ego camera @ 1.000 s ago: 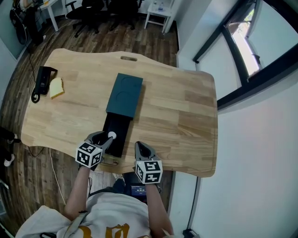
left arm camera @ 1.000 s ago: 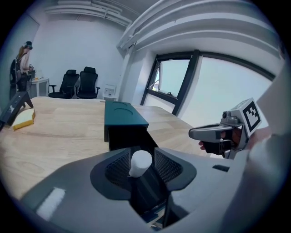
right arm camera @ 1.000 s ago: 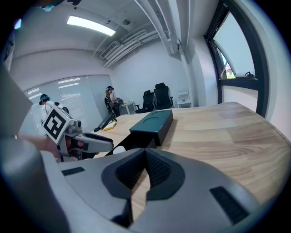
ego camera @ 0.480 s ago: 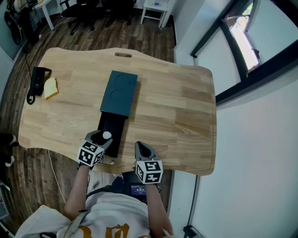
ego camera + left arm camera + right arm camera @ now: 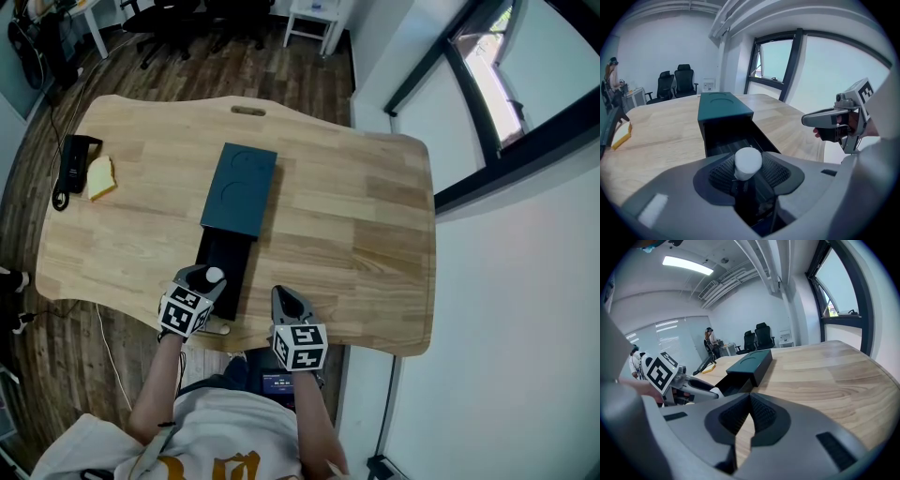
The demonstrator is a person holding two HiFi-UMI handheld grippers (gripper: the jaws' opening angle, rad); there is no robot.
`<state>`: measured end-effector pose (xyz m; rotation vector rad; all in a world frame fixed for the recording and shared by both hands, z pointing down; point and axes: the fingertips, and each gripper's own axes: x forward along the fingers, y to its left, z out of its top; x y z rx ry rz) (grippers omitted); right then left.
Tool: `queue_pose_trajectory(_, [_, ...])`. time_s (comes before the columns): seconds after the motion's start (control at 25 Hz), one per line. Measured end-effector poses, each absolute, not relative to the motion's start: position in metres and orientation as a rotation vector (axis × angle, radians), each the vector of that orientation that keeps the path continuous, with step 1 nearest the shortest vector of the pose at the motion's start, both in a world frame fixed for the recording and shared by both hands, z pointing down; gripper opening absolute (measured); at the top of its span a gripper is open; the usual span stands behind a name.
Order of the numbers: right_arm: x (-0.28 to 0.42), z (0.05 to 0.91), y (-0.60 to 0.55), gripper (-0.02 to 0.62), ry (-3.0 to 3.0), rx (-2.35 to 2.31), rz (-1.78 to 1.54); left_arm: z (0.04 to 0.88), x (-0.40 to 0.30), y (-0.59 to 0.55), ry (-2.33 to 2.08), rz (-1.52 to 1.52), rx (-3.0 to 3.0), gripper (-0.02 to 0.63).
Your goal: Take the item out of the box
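Item [image 5: 215,275] in box [image 5: 240,192] by table [image 5: 356,234] edge

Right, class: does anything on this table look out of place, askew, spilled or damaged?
Nothing looks spilled or damaged. The dark teal rectangular box lies at a slant on the light wooden table, and its black inner tray is slid out toward the near edge.

A yellow block [image 5: 101,177], perhaps a sponge, lay beside a black corded device [image 5: 71,164] near the table [image 5: 356,216] edge.
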<state>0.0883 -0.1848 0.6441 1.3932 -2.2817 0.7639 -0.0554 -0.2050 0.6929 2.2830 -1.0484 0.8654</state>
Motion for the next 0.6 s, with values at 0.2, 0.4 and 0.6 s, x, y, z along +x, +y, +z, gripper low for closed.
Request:
queue_pose_trajectory(0.2, [0.085,0.641,-0.187,0.005,-2.29,1.385,0.749,0.686,-0.055,-0.205,-1.04,0.861,2.318,0.172])
queue_pose_trajectory(0.4, [0.082,0.631,-0.188,0.005,-2.3,1.395,0.733,0.677,-0.058,-0.205,-1.038,0.839,2.326,0.171])
queue_pose_trajectory(0.6, [0.083,0.622,-0.188,0.005,-2.308,1.415,0.712,0.667,-0.057,-0.206,-1.023,0.832,2.347,0.17])
